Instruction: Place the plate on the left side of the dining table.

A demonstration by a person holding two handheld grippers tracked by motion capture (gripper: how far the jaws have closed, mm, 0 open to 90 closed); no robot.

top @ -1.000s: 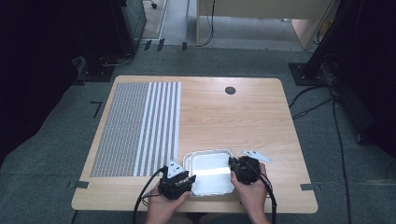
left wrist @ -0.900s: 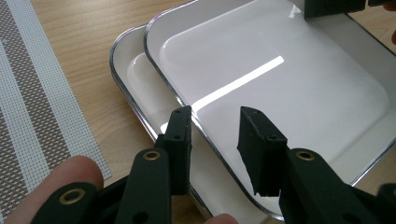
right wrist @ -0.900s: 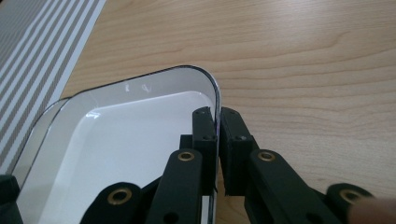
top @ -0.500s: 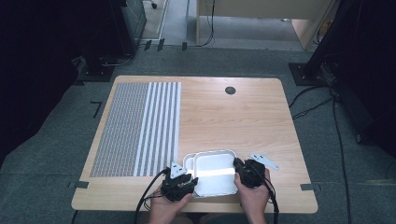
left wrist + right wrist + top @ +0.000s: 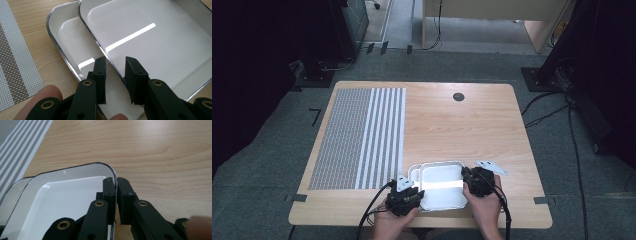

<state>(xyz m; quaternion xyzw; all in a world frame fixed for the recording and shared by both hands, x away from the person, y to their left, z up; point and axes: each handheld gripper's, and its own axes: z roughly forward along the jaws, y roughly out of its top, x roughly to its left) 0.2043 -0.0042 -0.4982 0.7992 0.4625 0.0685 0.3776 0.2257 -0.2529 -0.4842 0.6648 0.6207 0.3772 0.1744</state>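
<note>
So I had two white trays stacked near the front edge of the table, just right of the striped mat. The top tray sat skewed on the bottom tray, shifted off toward my right so the lower one's left rim stuck out. My right gripper was pinched tight on the top tray's right rim, one jaw inside and one outside, near the far corner. My left gripper had its jaws partly open, straddling the top tray's left rim without touching it, and it hovered over the bottom tray
</note>
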